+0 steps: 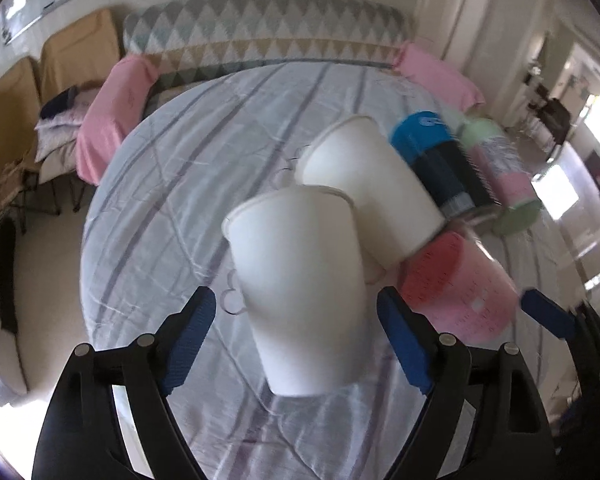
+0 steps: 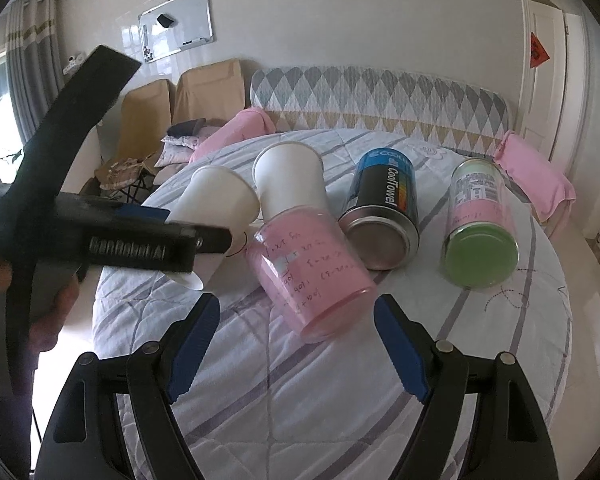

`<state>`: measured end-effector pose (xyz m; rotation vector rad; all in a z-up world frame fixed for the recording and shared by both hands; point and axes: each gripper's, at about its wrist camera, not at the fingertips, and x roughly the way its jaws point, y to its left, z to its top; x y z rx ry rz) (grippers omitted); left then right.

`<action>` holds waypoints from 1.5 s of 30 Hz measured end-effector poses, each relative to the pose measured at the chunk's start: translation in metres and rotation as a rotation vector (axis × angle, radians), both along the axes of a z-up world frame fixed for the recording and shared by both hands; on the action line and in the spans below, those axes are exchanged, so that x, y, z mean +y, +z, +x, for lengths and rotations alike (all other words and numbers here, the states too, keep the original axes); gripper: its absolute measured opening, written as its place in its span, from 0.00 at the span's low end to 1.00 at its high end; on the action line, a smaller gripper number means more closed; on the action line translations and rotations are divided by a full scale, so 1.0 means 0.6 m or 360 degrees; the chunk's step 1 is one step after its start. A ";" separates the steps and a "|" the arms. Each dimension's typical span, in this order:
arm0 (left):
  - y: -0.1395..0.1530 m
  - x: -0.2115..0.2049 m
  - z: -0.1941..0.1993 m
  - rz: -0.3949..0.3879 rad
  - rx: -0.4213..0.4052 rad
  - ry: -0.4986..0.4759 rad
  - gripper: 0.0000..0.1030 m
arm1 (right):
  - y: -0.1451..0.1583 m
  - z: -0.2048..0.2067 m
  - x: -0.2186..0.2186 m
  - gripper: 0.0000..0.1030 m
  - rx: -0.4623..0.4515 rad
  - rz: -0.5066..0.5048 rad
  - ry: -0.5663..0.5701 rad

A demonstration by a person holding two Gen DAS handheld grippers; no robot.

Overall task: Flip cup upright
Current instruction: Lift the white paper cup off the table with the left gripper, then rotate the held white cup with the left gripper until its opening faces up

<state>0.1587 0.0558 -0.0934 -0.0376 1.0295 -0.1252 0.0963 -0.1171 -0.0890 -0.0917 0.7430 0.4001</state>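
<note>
Two white paper cups and a pink plastic cup stand upside down on the round table. In the left wrist view my left gripper (image 1: 296, 336) is open, its blue pads either side of the near white cup (image 1: 300, 280), not touching it. The second white cup (image 1: 372, 184) is behind it and the pink cup (image 1: 460, 288) to its right. In the right wrist view my right gripper (image 2: 296, 344) is open just in front of the pink cup (image 2: 312, 268). The left gripper (image 2: 148, 216) crosses the left side by one white cup (image 2: 216, 200); the other white cup (image 2: 290, 176) stands behind the pink one.
A blue and black can (image 2: 384, 208) and a green-based can (image 2: 480, 224) stand inverted at the right of the striped tablecloth (image 2: 340, 400). A patterned sofa (image 2: 380, 92) with pink cushions lies behind the table. Chairs stand at the left.
</note>
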 end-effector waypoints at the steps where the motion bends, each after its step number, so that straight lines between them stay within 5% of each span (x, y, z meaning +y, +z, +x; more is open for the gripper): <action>1: -0.003 -0.002 0.005 0.0009 0.0014 0.0015 0.82 | 0.000 -0.002 -0.001 0.78 -0.0003 0.0005 0.0001; 6: -0.017 -0.004 0.024 0.0031 0.0065 0.0078 0.79 | -0.003 0.005 -0.002 0.78 0.0002 0.0020 -0.0003; 10: -0.023 -0.003 0.035 0.0031 0.0074 0.0092 0.67 | -0.011 0.018 0.001 0.78 0.0025 0.0018 0.0006; 20: 0.020 -0.008 -0.002 0.0015 -0.0222 0.0053 0.66 | -0.012 0.019 0.009 0.78 0.0008 0.0031 0.0035; 45: 0.030 0.045 -0.049 -0.0346 -0.0389 0.0137 0.66 | 0.018 -0.022 0.056 0.78 -0.0108 0.0009 0.0151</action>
